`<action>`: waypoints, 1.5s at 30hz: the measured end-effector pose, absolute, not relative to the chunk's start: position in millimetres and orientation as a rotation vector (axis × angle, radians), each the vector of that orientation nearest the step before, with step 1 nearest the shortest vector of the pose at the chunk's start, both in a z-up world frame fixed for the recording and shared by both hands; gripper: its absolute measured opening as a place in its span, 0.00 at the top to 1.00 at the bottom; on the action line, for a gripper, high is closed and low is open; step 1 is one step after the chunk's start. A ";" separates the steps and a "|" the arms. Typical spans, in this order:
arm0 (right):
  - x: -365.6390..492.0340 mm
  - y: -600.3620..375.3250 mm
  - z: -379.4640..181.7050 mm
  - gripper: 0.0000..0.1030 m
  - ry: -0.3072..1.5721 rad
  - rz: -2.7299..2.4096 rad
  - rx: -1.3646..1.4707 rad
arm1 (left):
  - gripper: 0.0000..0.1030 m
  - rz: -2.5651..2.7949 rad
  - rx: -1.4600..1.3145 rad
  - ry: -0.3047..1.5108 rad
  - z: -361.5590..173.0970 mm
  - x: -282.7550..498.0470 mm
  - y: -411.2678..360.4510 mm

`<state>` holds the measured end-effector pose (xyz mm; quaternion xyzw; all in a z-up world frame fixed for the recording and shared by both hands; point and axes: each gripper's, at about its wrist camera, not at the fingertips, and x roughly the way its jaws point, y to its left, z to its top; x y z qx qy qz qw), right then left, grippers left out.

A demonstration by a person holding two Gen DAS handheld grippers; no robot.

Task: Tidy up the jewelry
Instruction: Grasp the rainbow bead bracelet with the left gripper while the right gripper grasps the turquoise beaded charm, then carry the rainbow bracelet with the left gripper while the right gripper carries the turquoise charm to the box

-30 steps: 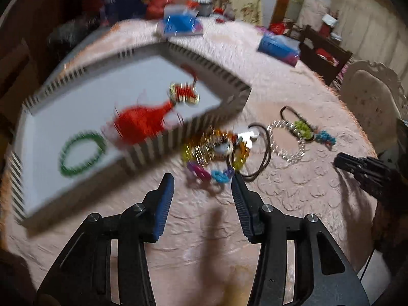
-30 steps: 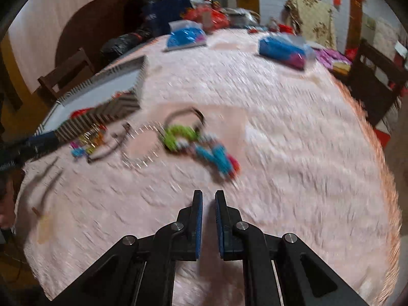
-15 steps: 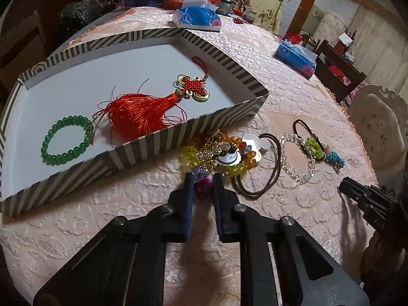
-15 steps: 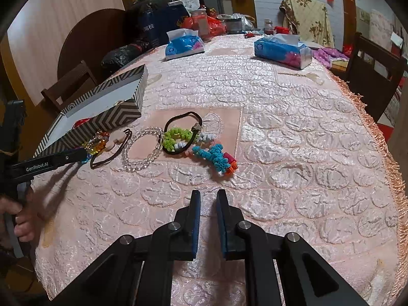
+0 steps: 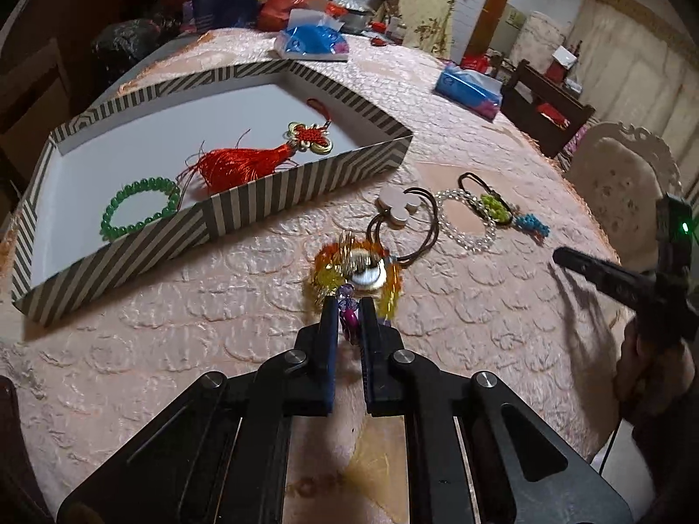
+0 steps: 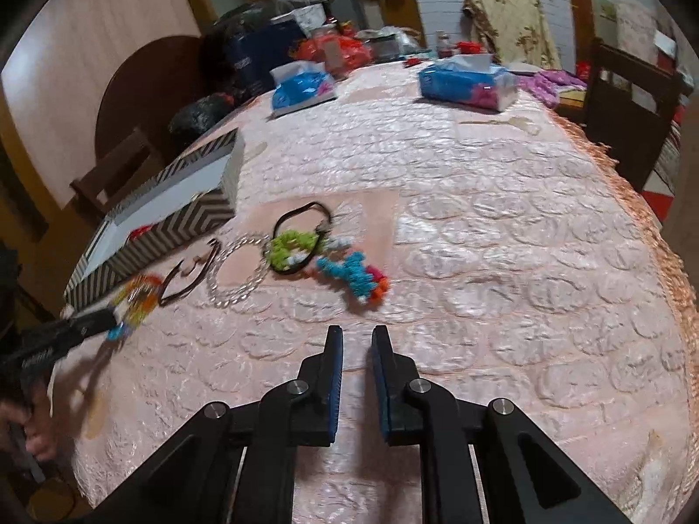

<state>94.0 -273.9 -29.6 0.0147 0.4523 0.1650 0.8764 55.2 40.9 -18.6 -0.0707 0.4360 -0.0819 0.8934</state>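
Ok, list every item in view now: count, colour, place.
Striped box: one, black and white, left on the table.
Green bead bracelet: one, inside the box.
Red tassel knot: one, inside the box.
Colourful bead bracelet: one, orange, yellow and purple, pinched in the left gripper.
Brown cord: one, on the cloth.
Clear bead bracelet: one, beside the cord.
Green-and-blue charm band: one, centre.
Tissue packs: two, blue, far side.
Left gripper: shut.
Right gripper: slightly open, empty.

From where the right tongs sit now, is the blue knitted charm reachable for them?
Probably yes. The right tongs are slightly parted, hold nothing, and point toward the blue knitted charm, with only bare tablecloth between them.
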 end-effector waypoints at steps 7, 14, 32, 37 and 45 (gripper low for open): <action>112.0 -269.5 -18.4 0.67 0.931 0.341 -0.048 | 0.93 -0.188 -0.199 0.873 -5.8 54.5 51.0; 129.0 -251.6 -24.6 0.67 0.952 0.408 -0.101 | 0.93 -0.224 -0.218 0.803 20.3 57.3 60.8; 96.7 -267.9 25.9 0.91 0.816 0.465 -0.049 | 0.93 -0.191 -0.256 0.798 25.5 50.4 84.0; 85.8 -269.9 50.1 0.91 0.776 0.489 -0.004 | 0.93 -0.214 -0.237 0.794 31.9 47.8 80.4; 84.1 -270.4 69.1 0.91 0.746 0.493 0.021 | 0.93 -0.234 -0.235 0.776 40.4 47.0 82.4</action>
